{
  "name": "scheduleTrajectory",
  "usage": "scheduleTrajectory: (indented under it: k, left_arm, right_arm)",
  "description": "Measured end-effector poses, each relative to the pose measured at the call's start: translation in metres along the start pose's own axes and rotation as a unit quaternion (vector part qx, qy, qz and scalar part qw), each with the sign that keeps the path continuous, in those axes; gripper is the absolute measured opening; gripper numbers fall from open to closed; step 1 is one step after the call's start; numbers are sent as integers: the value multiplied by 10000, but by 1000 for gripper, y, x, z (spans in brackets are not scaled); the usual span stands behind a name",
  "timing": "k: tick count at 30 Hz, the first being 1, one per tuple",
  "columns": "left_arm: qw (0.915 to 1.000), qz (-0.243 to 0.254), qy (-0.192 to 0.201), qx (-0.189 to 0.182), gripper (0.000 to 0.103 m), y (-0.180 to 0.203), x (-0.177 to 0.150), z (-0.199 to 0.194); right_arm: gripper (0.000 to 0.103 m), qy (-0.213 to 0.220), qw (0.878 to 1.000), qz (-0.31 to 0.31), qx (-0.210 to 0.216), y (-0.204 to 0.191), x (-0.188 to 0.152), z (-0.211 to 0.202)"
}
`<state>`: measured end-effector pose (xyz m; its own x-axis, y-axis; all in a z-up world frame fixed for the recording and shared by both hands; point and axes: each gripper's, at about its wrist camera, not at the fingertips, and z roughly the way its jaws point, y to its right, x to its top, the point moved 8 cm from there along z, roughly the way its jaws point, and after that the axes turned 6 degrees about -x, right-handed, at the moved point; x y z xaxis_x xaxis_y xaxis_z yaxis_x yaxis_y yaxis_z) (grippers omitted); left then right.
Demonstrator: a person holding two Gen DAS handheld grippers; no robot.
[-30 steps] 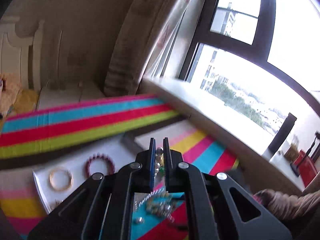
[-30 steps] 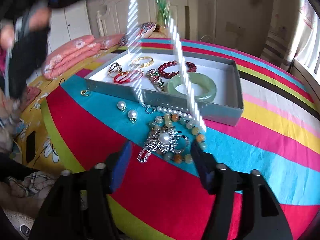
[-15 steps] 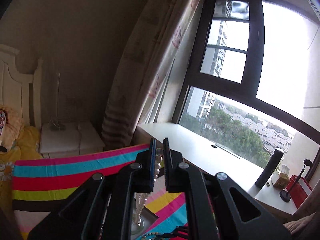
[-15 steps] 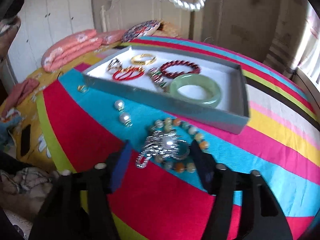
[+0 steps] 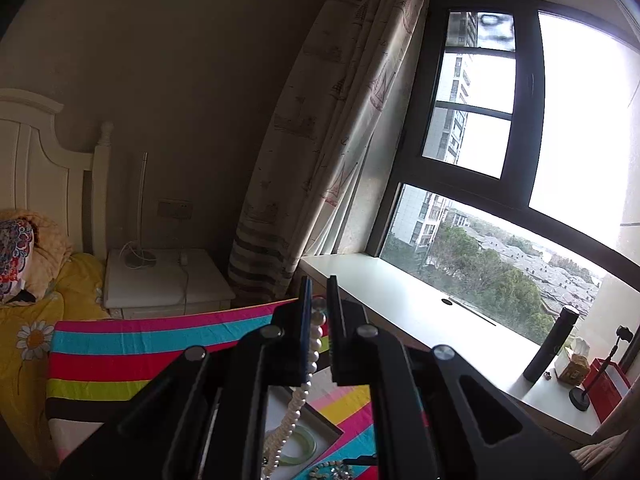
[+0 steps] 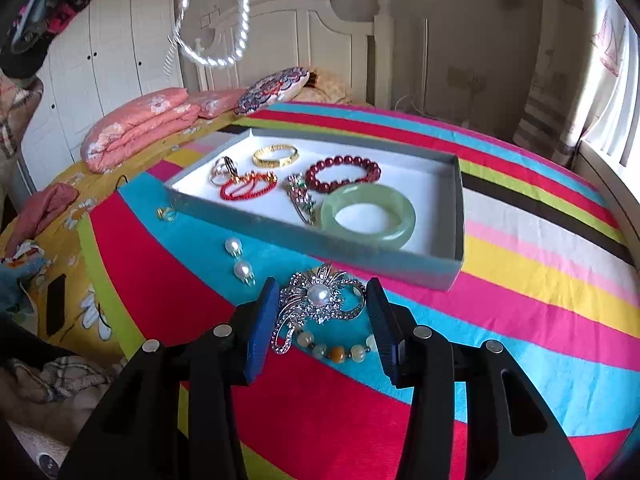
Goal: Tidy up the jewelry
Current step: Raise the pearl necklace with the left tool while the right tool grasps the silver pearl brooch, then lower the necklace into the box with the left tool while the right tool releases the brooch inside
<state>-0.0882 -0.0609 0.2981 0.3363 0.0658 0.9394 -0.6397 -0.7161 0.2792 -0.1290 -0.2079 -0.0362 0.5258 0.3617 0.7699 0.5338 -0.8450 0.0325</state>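
Two steps run at once. The left gripper has its jaws pressed on a long white pearl necklace, which hangs as a loop high above the bed; in the right wrist view the same strand dangles over the far-left end of the grey shallow cardboard tray with white lining. The right gripper has just been closing: its blue pads now flank a silver rhinestone brooch with a central pearl, which lies on the striped bedspread just in front of the tray. Whether the pads already press on the brooch cannot be told; a narrow gap appears to remain on each side.

Next move, as judged: finish the closure on the brooch without catching the string of mixed-colour stone beads that lies partly beneath it, then lift clear. The necklace calls for a slow descent into free tray floor so that it coils rather than drapes over the wall.

Count, inside the tray:
- one gold bangle
- one dark red bead bracelet
- one pale green jade bangle
- one red cord bracelet
- one silver ring
- one slim jewelled pin

Count, on the bedspread:
- two pearl earrings
- one small gold item, type not discernible
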Motion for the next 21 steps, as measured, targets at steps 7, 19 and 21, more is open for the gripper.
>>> scheduleTrajectory:
  k: [7,19,21]
  left_arm:
    - [9998,-112,-105,139,7,-16,-11,4]
    - [9955,-491,-614,530,7,-74,-69,34]
    - [9946,-538,-662,584,7,-82,-78,36]
  right_arm:
    - [45,187,9996,-145,-142,8,25,-6]
    - [45,252,9991,46,-348,45,93,32]
    - [45,200,9990,75,-384,49,100,43]
